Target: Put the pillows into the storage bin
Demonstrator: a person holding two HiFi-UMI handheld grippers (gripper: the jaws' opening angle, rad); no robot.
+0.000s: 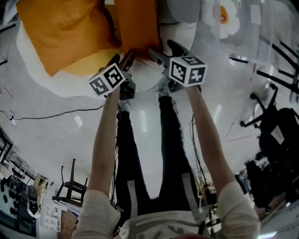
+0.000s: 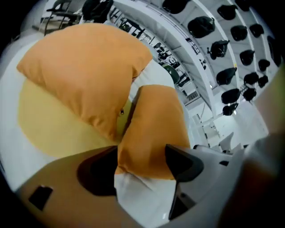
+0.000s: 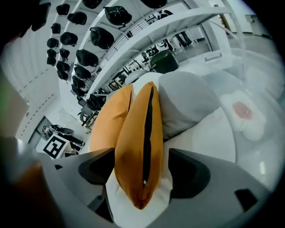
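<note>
An orange pillow (image 1: 135, 23) stands on edge among the piled cushions at the top of the head view. My left gripper (image 1: 125, 57) holds its near left corner, and my right gripper (image 1: 161, 51) holds its near right corner. In the left gripper view the pillow (image 2: 153, 129) fills the gap of the left gripper (image 2: 141, 160) and touches both jaws. In the right gripper view its zipper edge (image 3: 133, 151) sits in the right gripper (image 3: 141, 162). A second orange pillow (image 1: 60, 32) (image 2: 84, 71) lies to the left on a yellow cushion (image 1: 88, 63) (image 2: 49, 129).
A grey pillow (image 1: 182, 9) (image 3: 187, 102) and a white flower-shaped pillow (image 1: 226, 18) (image 3: 242, 111) lie to the right. Beyond them is a clear plastic bin (image 1: 261, 42). A black office chair (image 1: 275, 126) stands at the right. A cable (image 1: 46, 114) and a stool (image 1: 70, 184) are on the floor at the left.
</note>
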